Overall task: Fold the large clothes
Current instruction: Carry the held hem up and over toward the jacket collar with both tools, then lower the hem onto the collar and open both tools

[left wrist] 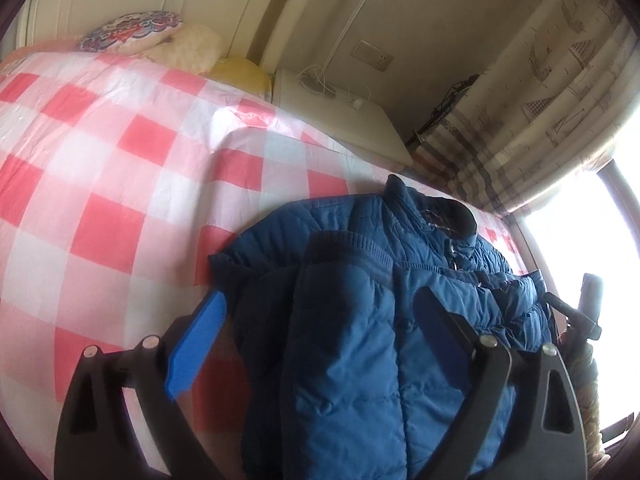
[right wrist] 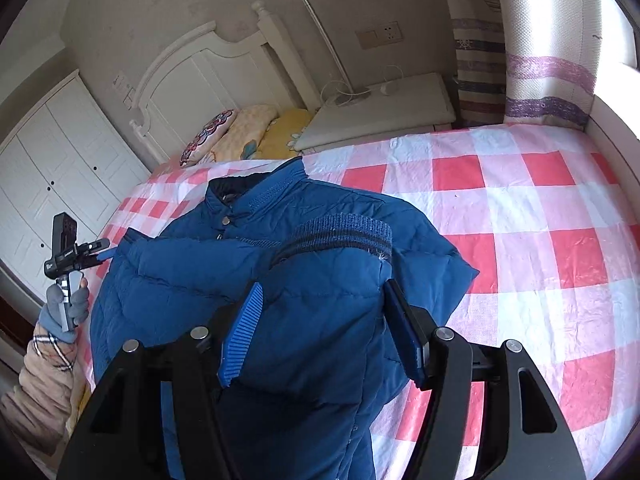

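Red-and-white checked bedding covers the bed [right wrist: 520, 216] where our blue puffer jacket [right wrist: 248, 280] lies, collar toward the pillows. Both sleeves look folded across the chest, so we judge the lengthwise fold remains. Our left gripper [left wrist: 316, 344] stands wide apart, our right gripper [right wrist: 324, 320] half apart; neither grips cloth.

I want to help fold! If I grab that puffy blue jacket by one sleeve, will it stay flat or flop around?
Probably flop: the jacket is soft quilted fabric, and its sleeves already lie bent across its front. It looks puffy, so likely light for its size. The shiny shell may slip on the smooth checked bedcover.
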`<act>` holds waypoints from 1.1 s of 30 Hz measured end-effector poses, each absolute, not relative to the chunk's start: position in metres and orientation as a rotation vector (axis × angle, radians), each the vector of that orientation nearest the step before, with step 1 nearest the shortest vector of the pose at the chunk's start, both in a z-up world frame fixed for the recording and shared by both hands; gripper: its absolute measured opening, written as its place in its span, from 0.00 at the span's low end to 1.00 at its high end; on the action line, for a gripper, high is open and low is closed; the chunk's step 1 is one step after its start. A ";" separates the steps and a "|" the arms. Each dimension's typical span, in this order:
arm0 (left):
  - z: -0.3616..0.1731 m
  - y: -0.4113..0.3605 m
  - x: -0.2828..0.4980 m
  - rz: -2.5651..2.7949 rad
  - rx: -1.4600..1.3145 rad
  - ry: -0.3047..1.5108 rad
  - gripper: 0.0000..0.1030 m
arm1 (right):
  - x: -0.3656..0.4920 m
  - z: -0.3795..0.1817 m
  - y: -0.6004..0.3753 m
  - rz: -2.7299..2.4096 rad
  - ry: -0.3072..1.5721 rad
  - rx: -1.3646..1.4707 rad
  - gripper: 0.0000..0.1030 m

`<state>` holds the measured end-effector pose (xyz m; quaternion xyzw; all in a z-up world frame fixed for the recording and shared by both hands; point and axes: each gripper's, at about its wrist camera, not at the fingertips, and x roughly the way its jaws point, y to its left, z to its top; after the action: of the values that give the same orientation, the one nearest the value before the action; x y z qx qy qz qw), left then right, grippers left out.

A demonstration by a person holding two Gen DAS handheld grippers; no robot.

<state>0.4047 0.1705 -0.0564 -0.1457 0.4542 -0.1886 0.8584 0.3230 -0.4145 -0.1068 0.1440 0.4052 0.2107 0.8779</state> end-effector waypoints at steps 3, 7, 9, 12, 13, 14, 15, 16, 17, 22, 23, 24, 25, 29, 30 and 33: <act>-0.057 0.153 0.412 -0.413 -0.251 0.966 0.92 | 0.318 -0.107 -0.413 0.435 0.843 0.278 0.59; -0.061 0.126 0.416 -0.422 -0.164 0.952 0.68 | 0.316 -0.113 -0.413 0.436 0.860 0.269 0.59; -0.063 0.116 0.411 -0.352 -0.087 0.928 0.46 | 0.311 -0.112 -0.411 0.421 0.827 0.245 0.50; -0.062 0.117 0.394 -0.335 -0.049 0.874 0.19 | 0.298 -0.104 -0.405 0.416 0.768 0.185 0.23; -0.057 0.120 0.385 -0.329 -0.054 0.845 0.18 | 0.290 -0.100 -0.400 0.399 0.745 0.144 0.19; -0.053 0.123 0.376 -0.326 -0.057 0.815 0.17 | 0.282 -0.096 -0.395 0.381 0.728 0.108 0.17; -0.047 0.126 0.368 -0.320 -0.056 0.792 0.17 | 0.275 -0.093 -0.391 0.368 0.712 0.084 0.14; -0.040 0.128 0.359 -0.314 -0.055 0.767 0.17 | 0.268 -0.089 -0.388 0.359 0.693 0.063 0.12; -0.032 0.128 0.350 -0.310 -0.051 0.745 0.17 | 0.260 -0.083 -0.385 0.350 0.672 0.045 0.11; 0.025 0.109 0.325 -0.280 0.035 0.619 0.16 | 0.241 -0.037 -0.379 0.310 0.583 0.019 0.08; 0.042 0.106 0.329 -0.270 0.051 0.599 0.16 | 0.243 -0.021 -0.379 0.311 0.564 0.025 0.08; 0.055 0.102 0.335 -0.248 0.067 0.578 0.16 | 0.247 -0.006 -0.379 0.304 0.546 0.024 0.07; 0.068 0.098 0.344 -0.219 0.082 0.561 0.16 | 0.254 0.008 -0.378 0.287 0.528 0.014 0.07; 0.087 0.089 0.399 -0.108 0.115 0.570 0.17 | 0.306 0.033 -0.379 0.212 0.532 0.017 0.08; 0.080 0.086 0.413 -0.085 0.125 0.590 0.17 | 0.323 0.030 -0.381 0.193 0.557 0.031 0.08; 0.030 0.079 0.452 -0.028 0.140 0.700 0.17 | 0.368 -0.009 -0.379 0.159 0.681 0.079 0.08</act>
<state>0.4520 0.0788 0.0300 0.0684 0.3428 -0.0136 0.9368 0.3677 -0.3795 -0.0092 0.0388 0.3334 0.0780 0.9387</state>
